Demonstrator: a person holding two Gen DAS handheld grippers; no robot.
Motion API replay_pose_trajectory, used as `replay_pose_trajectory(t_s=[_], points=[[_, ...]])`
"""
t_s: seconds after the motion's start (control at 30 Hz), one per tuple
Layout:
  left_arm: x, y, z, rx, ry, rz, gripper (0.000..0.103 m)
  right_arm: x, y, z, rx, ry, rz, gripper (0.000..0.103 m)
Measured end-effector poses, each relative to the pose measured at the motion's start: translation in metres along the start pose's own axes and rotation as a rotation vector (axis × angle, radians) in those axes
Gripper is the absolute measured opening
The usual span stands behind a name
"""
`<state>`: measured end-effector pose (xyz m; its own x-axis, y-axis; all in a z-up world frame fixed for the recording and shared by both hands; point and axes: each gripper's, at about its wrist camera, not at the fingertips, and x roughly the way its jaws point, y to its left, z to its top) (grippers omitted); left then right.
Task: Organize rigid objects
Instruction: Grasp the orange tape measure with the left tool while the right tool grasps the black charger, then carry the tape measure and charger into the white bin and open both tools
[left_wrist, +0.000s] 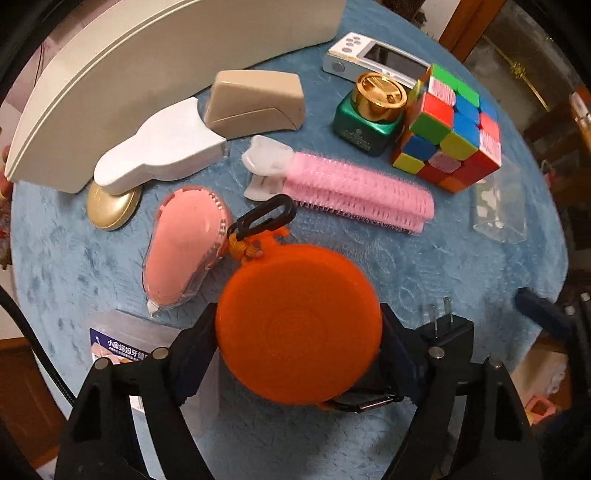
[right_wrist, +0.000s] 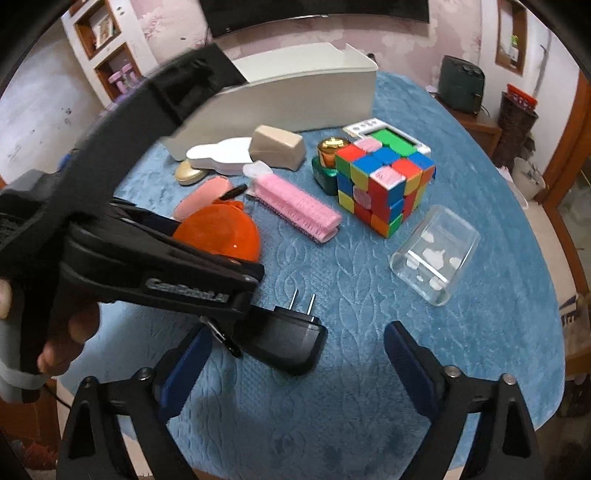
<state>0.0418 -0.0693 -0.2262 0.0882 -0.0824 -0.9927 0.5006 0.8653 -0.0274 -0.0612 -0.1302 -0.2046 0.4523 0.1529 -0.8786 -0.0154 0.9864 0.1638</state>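
The left gripper (left_wrist: 299, 332) points down over the blue surface (left_wrist: 461, 266), and its jaws sit on either side of a round orange case (left_wrist: 299, 325), their pads at its rim. From the pictures the jaws look closed onto it, though how firmly they press cannot be told. The case lies near the front edge, just beside a pink tape dispenser (left_wrist: 184, 243), with a black clip (left_wrist: 264, 216) on an orange cord at its top.

The case looks light and stiff, a shallow disc with a ridged face. Its curved rim gives the pads little flat to bear on, so it may slip or pivot unless gripped straight across the widest part. The dangling clip will probably swing and could catch on neighbours.

The right gripper (right_wrist: 295, 363) hangs over the same surface with its jaws wide apart and nothing in them. A black plug adapter (right_wrist: 288, 341) lies just ahead of its left finger. A cream storage box (right_wrist: 295, 96) stands at the far edge, the likely place for these things.
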Motion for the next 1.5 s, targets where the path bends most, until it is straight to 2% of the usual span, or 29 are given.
replay_pose_trajectory(t_s=[0.23,0.37,0.53,0.67,0.77,0.97,1.2,1.4,1.5], points=[[-0.002,0.000,-0.007,0.048,0.005,-0.005,0.083,0.013,0.007,-0.002,0.069,-0.001,-0.070,0.092],[-0.001,0.015,-0.013,0.025,0.013,-0.013,0.083,0.024,0.014,-0.001,0.095,0.008,-0.104,0.084],[-0.001,0.034,-0.014,0.003,0.026,-0.043,0.083,0.032,0.027,-0.004,0.104,0.008,-0.192,0.083],[-0.001,0.039,-0.013,0.002,0.025,-0.051,0.083,0.038,0.031,-0.002,0.104,0.006,-0.254,0.076],[0.008,0.050,-0.012,0.003,0.025,-0.053,0.083,0.037,0.033,0.001,0.102,-0.003,-0.256,0.063],[0.008,0.060,-0.002,0.016,0.035,-0.069,0.083,0.032,0.030,0.009,0.115,0.002,-0.225,0.063],[-0.035,0.072,0.013,0.025,-0.009,-0.106,0.083,-0.007,0.026,0.033,0.136,-0.046,-0.251,0.063],[-0.102,0.092,0.028,0.027,-0.108,-0.100,0.083,-0.053,0.037,0.070,0.134,-0.135,-0.284,0.063],[-0.135,0.101,0.035,0.014,-0.169,-0.085,0.083,-0.075,0.047,0.098,0.126,-0.185,-0.278,0.063]])
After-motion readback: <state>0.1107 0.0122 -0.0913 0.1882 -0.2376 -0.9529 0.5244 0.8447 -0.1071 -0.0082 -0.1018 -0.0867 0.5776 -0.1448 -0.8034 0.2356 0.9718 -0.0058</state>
